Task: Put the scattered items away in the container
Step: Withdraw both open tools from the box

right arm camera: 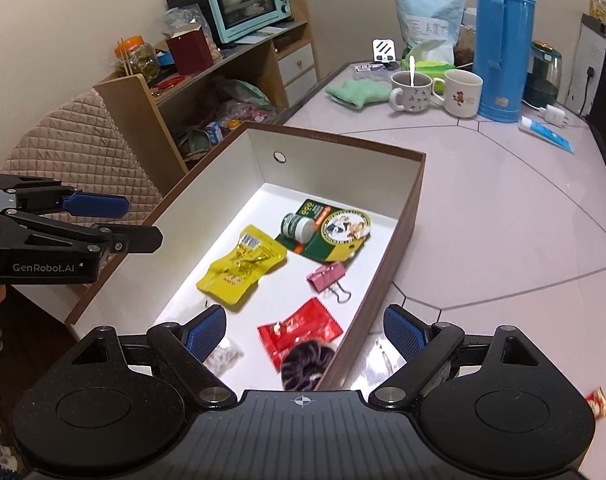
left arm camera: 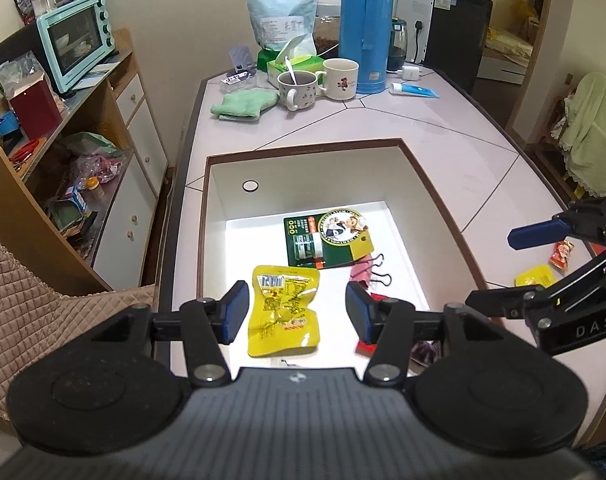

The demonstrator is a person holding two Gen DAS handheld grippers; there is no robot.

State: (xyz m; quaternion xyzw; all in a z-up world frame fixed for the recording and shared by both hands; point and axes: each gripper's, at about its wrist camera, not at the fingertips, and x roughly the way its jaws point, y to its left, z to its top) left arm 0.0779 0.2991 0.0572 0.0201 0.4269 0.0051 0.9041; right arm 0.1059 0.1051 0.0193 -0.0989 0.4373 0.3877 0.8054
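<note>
**Box mostly filled, a few snacks left outside**

I'm working in a cluttered kitchen corner: a pale tiled tabletop (right arm camera: 503,208) with a blue thermos (right arm camera: 503,40), two mugs and a green cloth at its far end, and a mint toaster oven (right arm camera: 247,0) on the shelf unit beside it. The brown box (right arm camera: 407,216) with its white inside sits open on the near part of the tabletop.

Most of the job looks done to me. Lying in the box I can see a yellow snack packet (right arm camera: 241,266), a green card with a small jar (right arm camera: 299,225) on it, a pink binder clip (right arm camera: 327,276), a red wrapper (right arm camera: 303,330), a dark purple hair tie (right arm camera: 307,364) and a small pale packet near the front corner.

Still out on the tabletop, to the right of the box, are a small yellow packet (left arm camera: 537,275) and a small red snack (left arm camera: 561,255); the right wrist view catches what may be that red one at its lower right edge. I judge those are what's left.

My left gripper (left arm camera: 297,312) hangs over the box, its jaws parted around the yellow snack packet without pressing on it, so it holds nothing. My right gripper (right arm camera: 305,332) stands wide, straddling the box's near right wall, and is empty too. I'd swing right next for the leftovers.
</note>
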